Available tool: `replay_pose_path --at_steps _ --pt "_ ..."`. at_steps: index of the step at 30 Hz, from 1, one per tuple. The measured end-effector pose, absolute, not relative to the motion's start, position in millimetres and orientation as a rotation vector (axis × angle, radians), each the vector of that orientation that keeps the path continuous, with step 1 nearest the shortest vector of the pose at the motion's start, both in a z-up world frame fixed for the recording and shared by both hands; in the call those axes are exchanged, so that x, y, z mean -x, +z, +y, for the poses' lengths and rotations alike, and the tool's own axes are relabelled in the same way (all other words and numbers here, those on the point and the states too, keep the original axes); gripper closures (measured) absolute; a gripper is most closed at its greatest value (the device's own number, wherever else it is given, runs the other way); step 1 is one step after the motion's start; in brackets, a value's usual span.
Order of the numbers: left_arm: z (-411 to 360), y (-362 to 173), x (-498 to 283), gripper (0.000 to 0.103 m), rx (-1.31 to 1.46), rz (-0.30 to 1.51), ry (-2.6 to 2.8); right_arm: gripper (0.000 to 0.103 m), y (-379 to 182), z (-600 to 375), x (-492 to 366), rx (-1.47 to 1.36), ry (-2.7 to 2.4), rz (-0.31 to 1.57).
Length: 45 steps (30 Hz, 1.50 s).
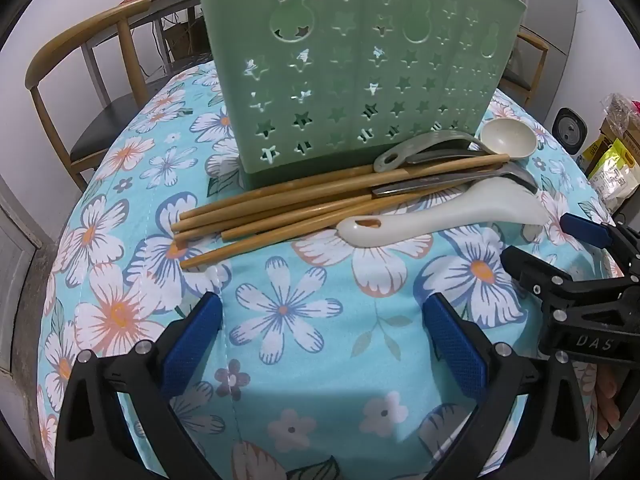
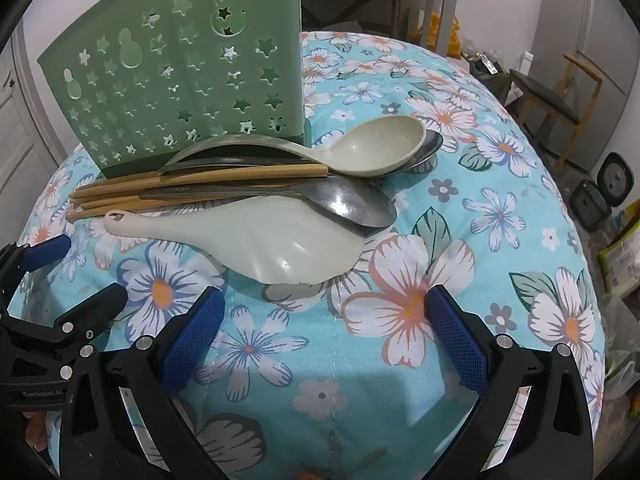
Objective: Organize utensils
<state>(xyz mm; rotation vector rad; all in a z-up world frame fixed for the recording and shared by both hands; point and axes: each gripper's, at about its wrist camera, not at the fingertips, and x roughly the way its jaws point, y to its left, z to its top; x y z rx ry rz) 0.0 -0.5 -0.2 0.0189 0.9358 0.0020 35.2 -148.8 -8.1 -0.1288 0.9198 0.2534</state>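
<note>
Closest to me, my left gripper (image 1: 322, 336) hangs above the turquoise floral tablecloth (image 1: 304, 380) with its blue-padded tongs spread wide and nothing between them. My right gripper (image 2: 324, 336) hangs the same way beside it, tongs wide apart and empty; both tilt down toward the cloth, which I take as a ready stance, since nothing has been picked yet.

Just beyond the pads lies the heap I have to sort. Nearest is the white plastic rice paddle (image 2: 248, 240), flat on the cloth with its hanging-hole handle toward my left and its broad blade toward my right. Behind it, the steel spoon (image 2: 352, 204) rests partly on the paddle's far edge, so I judge the paddle should come off first or the spoon will shift. The bundle of bamboo chopsticks (image 1: 280, 210) runs crosswise under and between the spoon handles, ends fanning out to my left. Farther back sits the cream speckled ladle-shaped spoon (image 2: 376, 148), its bowl covering a second steel spoon (image 2: 430, 148).

Behind the heap stands the pale green plastic utensil holder with star cut-outs (image 1: 352, 68), upright and touching the rearmost handles. Its top is out of view, so I cannot tell whether anything is inside. Wooden chairs (image 1: 92, 76) stand past the table edge.
</note>
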Motion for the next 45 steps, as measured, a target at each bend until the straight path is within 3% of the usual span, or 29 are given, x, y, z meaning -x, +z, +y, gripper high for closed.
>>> replay_pose_path --at_steps 45 --pt "-0.3 -0.1 0.0 0.004 -0.013 0.935 -0.001 0.006 -7.4 -146.9 -31.1 0.124 0.248 0.916"
